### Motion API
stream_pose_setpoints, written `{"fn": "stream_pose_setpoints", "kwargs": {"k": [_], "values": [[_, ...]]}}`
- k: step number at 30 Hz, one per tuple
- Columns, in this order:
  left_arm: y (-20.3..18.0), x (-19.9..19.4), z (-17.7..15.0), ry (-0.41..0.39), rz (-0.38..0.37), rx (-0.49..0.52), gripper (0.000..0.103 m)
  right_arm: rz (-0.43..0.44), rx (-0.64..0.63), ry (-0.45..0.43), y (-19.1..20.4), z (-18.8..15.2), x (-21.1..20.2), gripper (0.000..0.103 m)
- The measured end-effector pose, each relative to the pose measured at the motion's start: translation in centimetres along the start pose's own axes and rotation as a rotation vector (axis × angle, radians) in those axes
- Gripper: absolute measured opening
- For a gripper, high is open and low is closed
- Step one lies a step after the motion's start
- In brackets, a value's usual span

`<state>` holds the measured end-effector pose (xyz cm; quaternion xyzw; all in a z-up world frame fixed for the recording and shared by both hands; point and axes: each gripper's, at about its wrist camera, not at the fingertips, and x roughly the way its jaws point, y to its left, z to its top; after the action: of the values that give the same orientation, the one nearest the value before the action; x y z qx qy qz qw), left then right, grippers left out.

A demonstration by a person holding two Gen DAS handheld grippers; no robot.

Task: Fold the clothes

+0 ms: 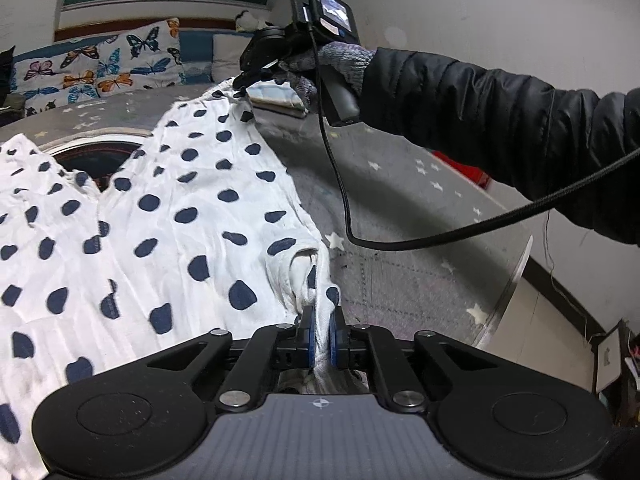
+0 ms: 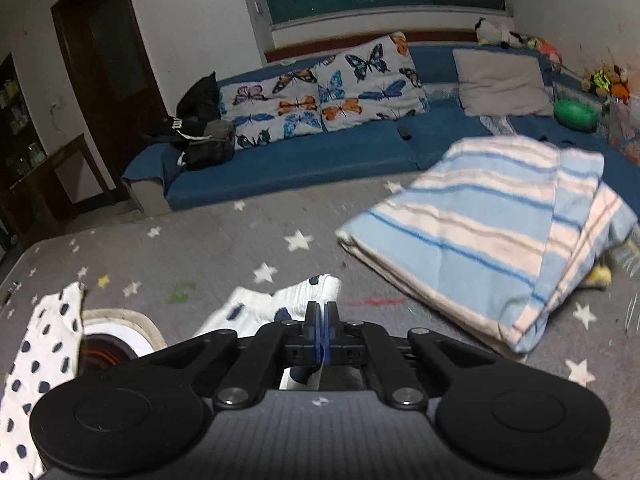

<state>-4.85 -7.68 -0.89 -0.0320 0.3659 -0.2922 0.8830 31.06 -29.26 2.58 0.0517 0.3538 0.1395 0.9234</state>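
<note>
A white garment with navy dots (image 1: 160,216) lies spread over the grey star-patterned surface (image 1: 400,216). My left gripper (image 1: 320,320) is shut on a bunched edge of it, near a sleeve opening. My right gripper (image 1: 240,84), held by a gloved hand at the far end of the garment, is shut on its far corner and holds it raised. In the right wrist view the right gripper (image 2: 321,312) pinches the dotted cloth (image 2: 296,296) between its blue pads, and another part of the garment (image 2: 44,344) lies at the left.
A folded blue and white striped towel (image 2: 492,232) lies on the grey surface at the right. A blue sofa (image 2: 300,160) with butterfly pillows (image 2: 328,92) stands behind. A round dark printed shape (image 2: 104,348) shows under the garment. A black cable (image 1: 344,184) hangs from the right gripper.
</note>
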Motion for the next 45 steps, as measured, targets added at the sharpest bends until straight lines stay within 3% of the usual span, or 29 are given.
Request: {"fn": "stream_pose_setpoints", "kwargs": {"k": [10, 20, 27, 34, 40, 45], "values": [[1.8, -5.4, -1.2, -0.134, -0.031, -0.110, 0.006, -0.017, -0.075, -0.052, 7.1, 4.2, -2.3, 0.001], [6.1, -11.5, -4.4, -0.277, -0.005, -0.282, 0.006, 0.020, -0.203, -0.060, 19.9, 6.3, -0.5, 0.001], [8.6, -14.2, -7.0, -0.313, 0.036, -0.382, 0.006, 0.071, -0.300, -0.005, 30.1, 4.3, 4.2, 0.001], [10.5, -14.7, -8.5, -0.314, 0.067, -0.472, 0.006, 0.116, -0.382, 0.067, 38.3, 0.2, 8.5, 0.001], [11.4, -14.5, -9.0, -0.302, 0.071, -0.523, 0.006, 0.181, -0.397, 0.108, 41.3, -2.4, 10.4, 0.001], [11.7, -13.6, -8.1, -0.291, 0.068, -0.525, 0.007, 0.259, -0.371, 0.137, 41.6, -2.5, 10.7, 0.004]]}}
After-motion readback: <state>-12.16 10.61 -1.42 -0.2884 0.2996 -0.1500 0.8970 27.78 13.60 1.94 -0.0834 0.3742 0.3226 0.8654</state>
